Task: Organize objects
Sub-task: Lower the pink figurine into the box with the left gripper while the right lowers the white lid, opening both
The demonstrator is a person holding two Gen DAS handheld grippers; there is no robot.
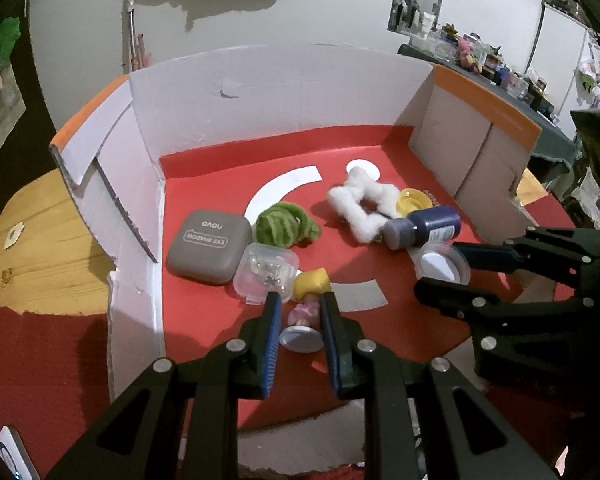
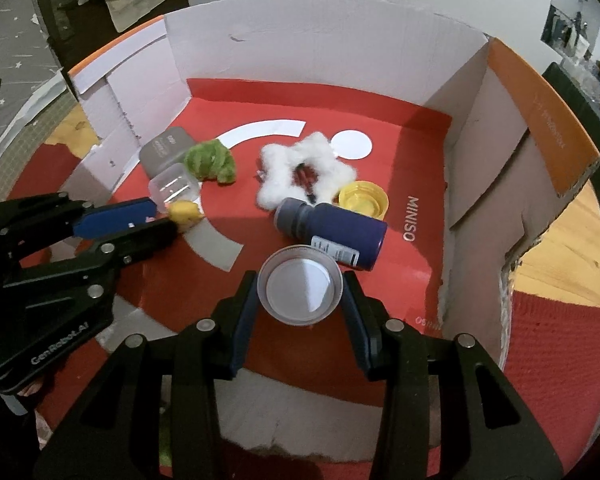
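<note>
A small doll figure with yellow hair and a round white base point(image 1: 306, 312) lies between the fingers of my left gripper point(image 1: 300, 300), which is shut on it inside the red-floored cardboard box point(image 1: 204, 320); its yellow head shows in the right wrist view point(image 2: 184, 212). My right gripper point(image 2: 300, 280) is shut on a round clear plastic jar point(image 2: 300, 289), seen from the left wrist view point(image 1: 442, 266). In the box lie a dark blue bottle point(image 2: 332, 234), a yellow cap point(image 2: 362, 200), a white fuzzy star ring point(image 2: 306, 168), a green fuzzy piece point(image 2: 212, 160), a grey eye-shadow case point(image 1: 210, 246) and a clear square container point(image 1: 266, 276).
The box has white back and left walls point(image 1: 260, 96) and an orange-topped right flap point(image 2: 540, 112). It stands on a wooden table point(image 1: 40, 240) with a red cloth point(image 2: 560, 340). A cluttered shelf point(image 1: 500, 68) stands far right.
</note>
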